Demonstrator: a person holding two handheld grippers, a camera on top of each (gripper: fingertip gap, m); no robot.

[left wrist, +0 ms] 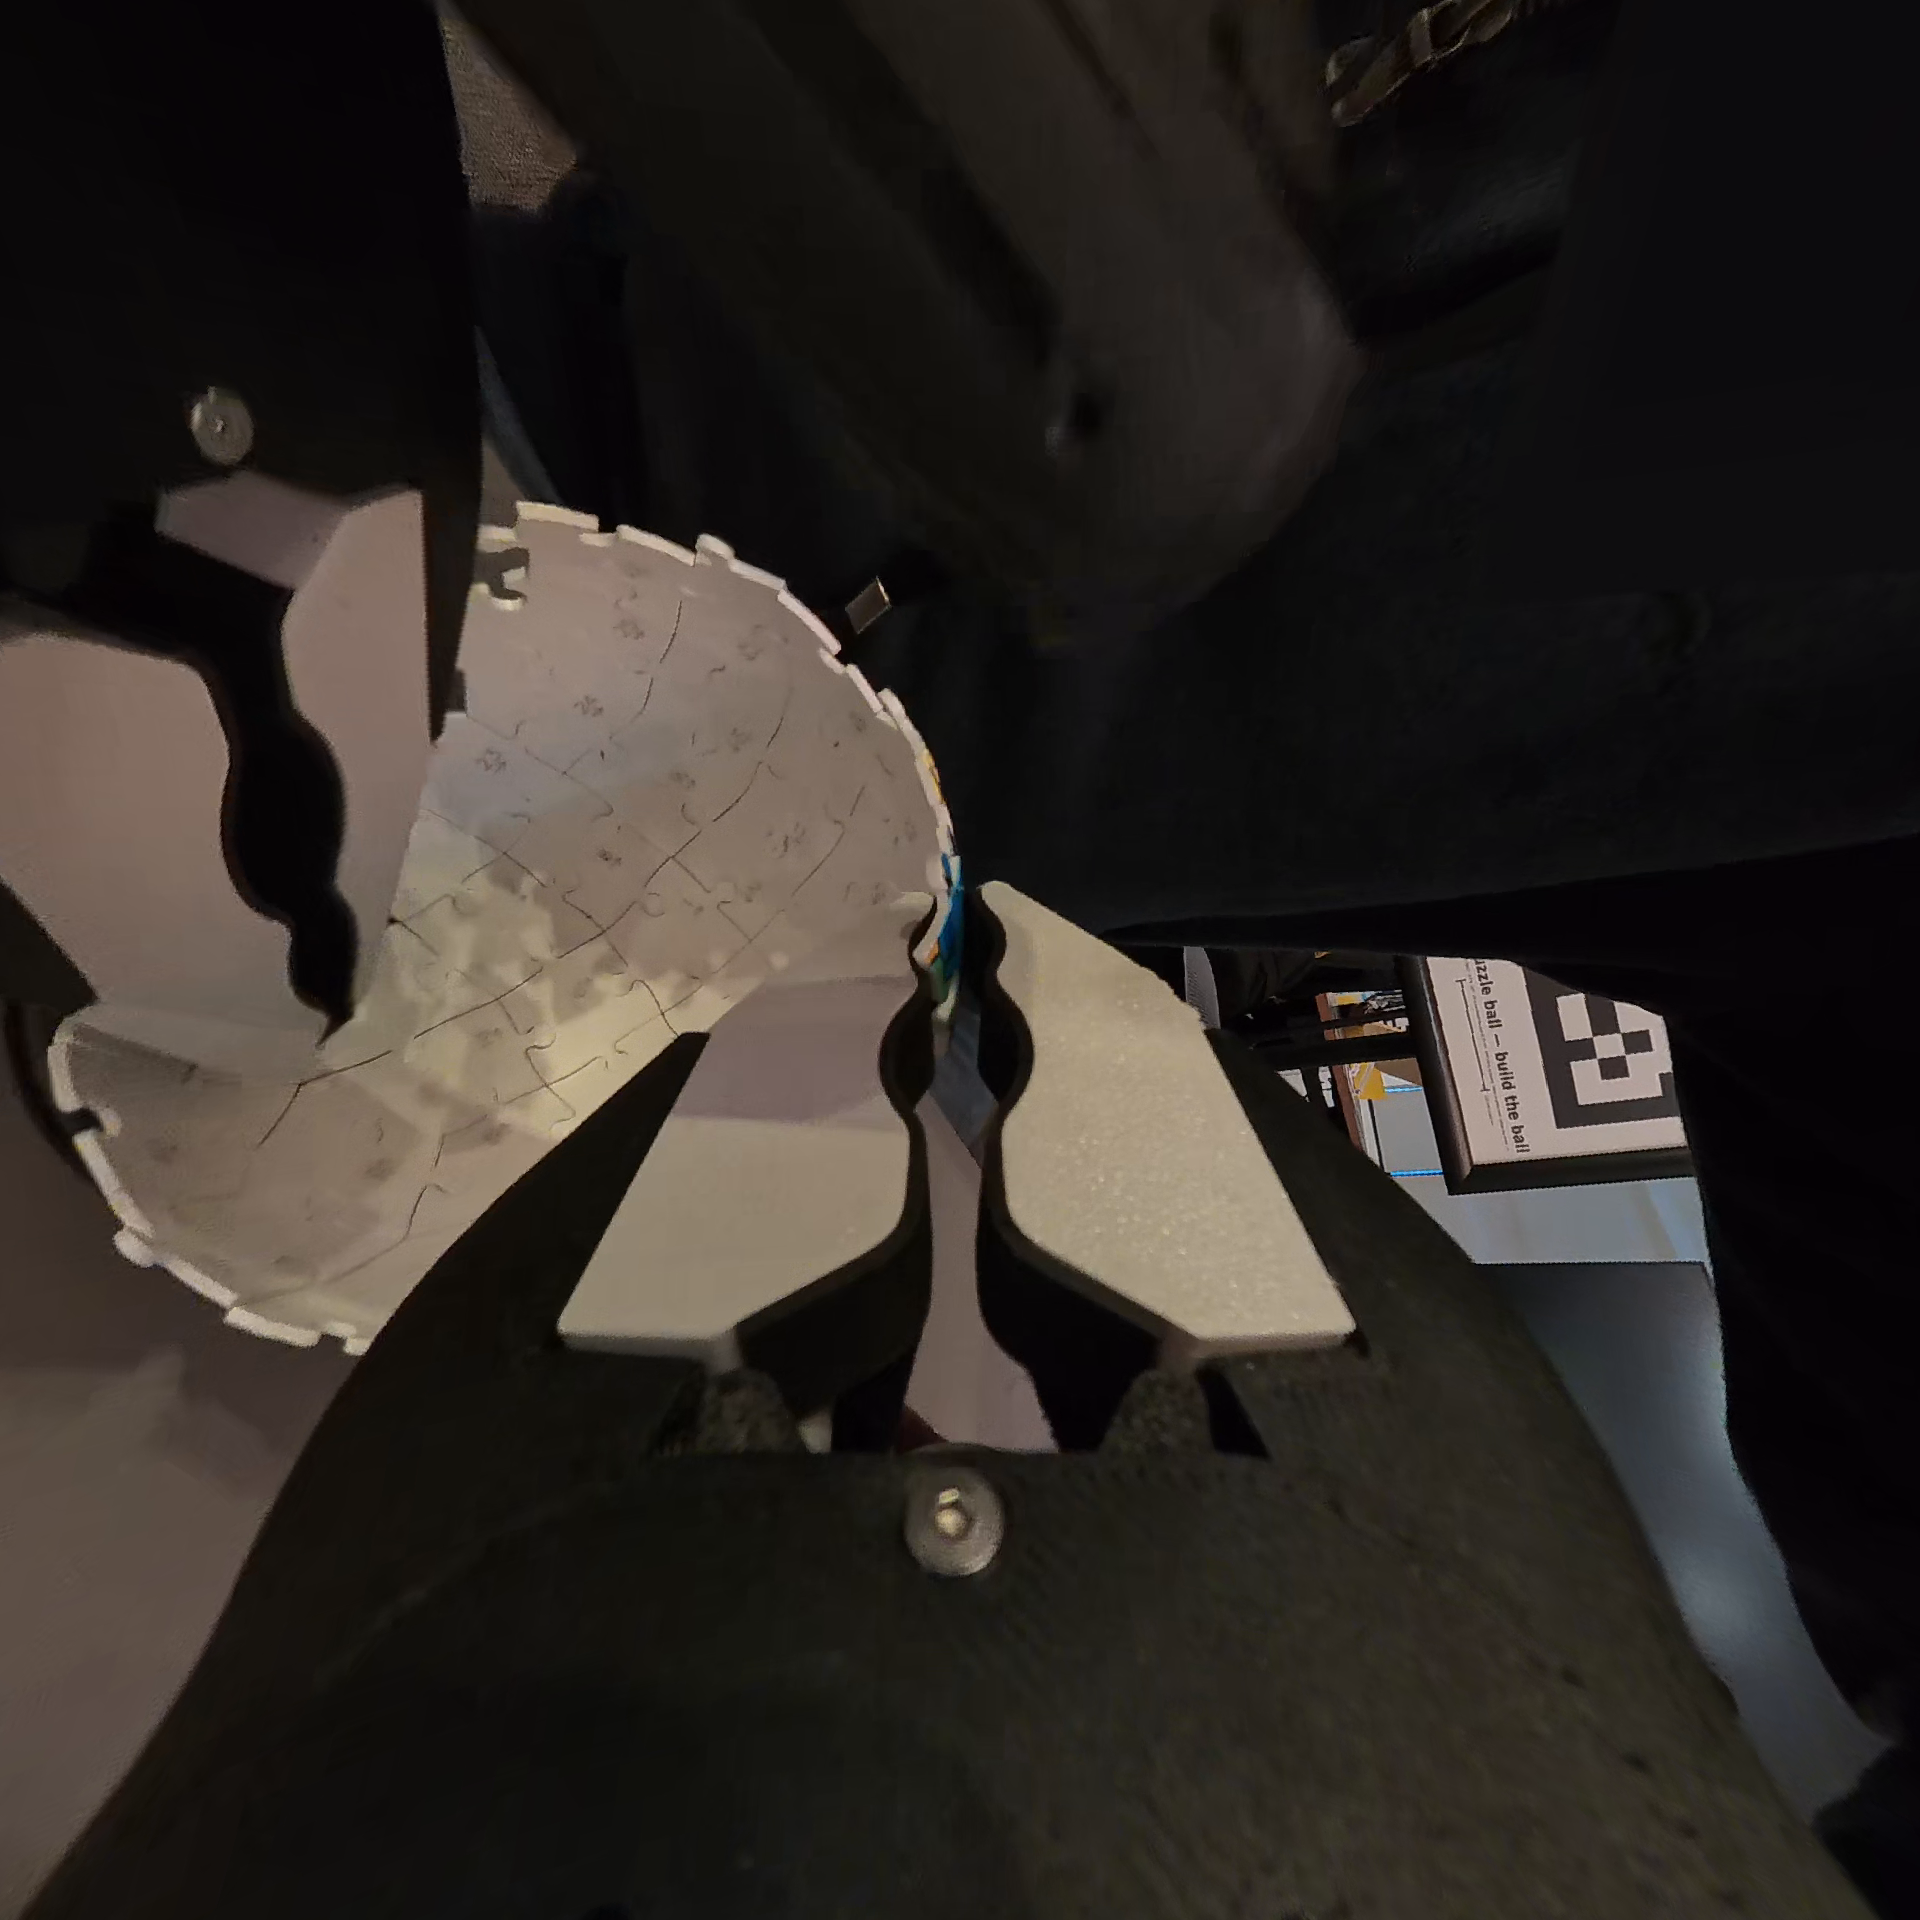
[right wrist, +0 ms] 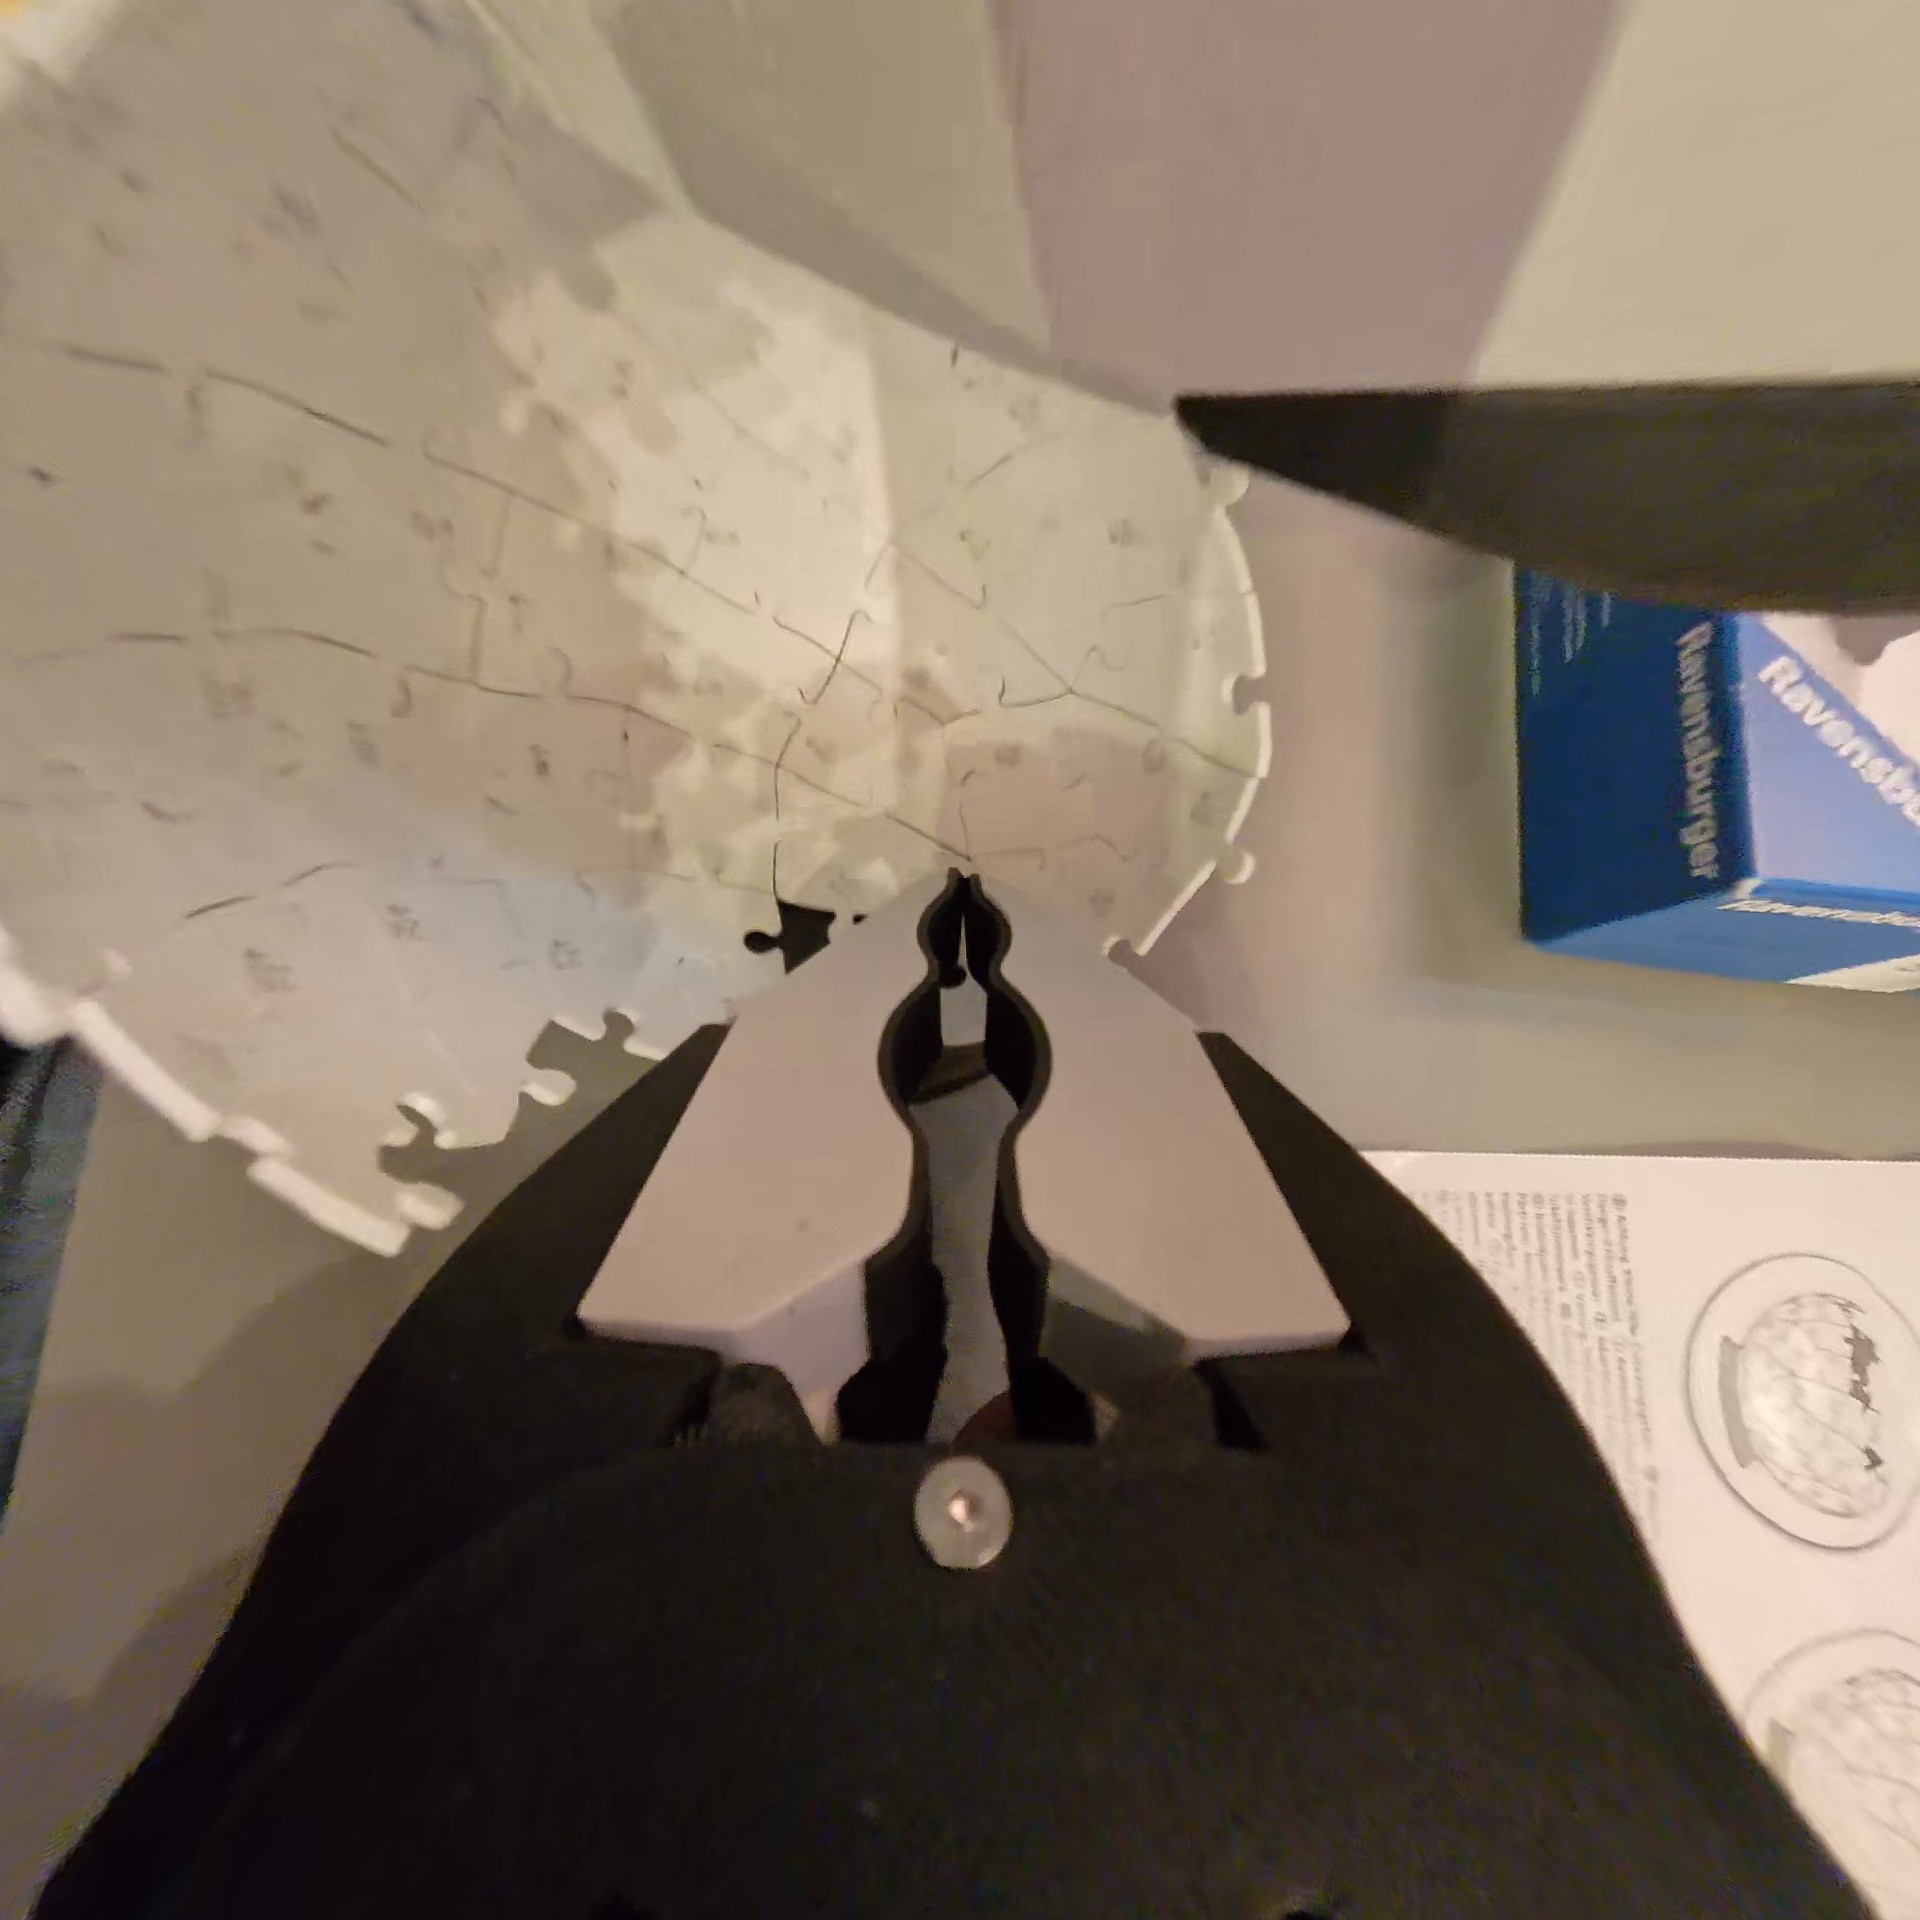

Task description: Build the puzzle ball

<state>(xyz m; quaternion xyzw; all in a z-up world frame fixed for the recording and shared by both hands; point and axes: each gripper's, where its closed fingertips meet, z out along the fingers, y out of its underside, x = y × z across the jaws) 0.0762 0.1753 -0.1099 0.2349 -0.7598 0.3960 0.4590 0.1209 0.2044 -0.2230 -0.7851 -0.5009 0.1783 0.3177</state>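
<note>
The puzzle ball is a partly built half shell [left wrist: 623, 831]. Its white inner side of joined pieces faces both cameras, and a strip of its coloured outer side shows at the rim. My left gripper [left wrist: 951, 961] is shut on the shell's right rim. My right gripper [right wrist: 961, 894] is shut on the shell's [right wrist: 623, 623] near rim, beside a small piece-shaped gap [right wrist: 800, 925]. In the left wrist view the right gripper [left wrist: 332, 1018] comes in from the upper left. A dark finger of the left gripper [right wrist: 1507, 488] crosses the upper right of the right wrist view.
A blue puzzle box [right wrist: 1662, 790] and a white instruction sheet [right wrist: 1662, 1403] lie on the light table to the right. A person in dark clothing [left wrist: 1247, 416] stands close behind the shell. A framed sign with a black-and-white marker [left wrist: 1558, 1070] stands at the right. Left tips to right tips: about 12 cm.
</note>
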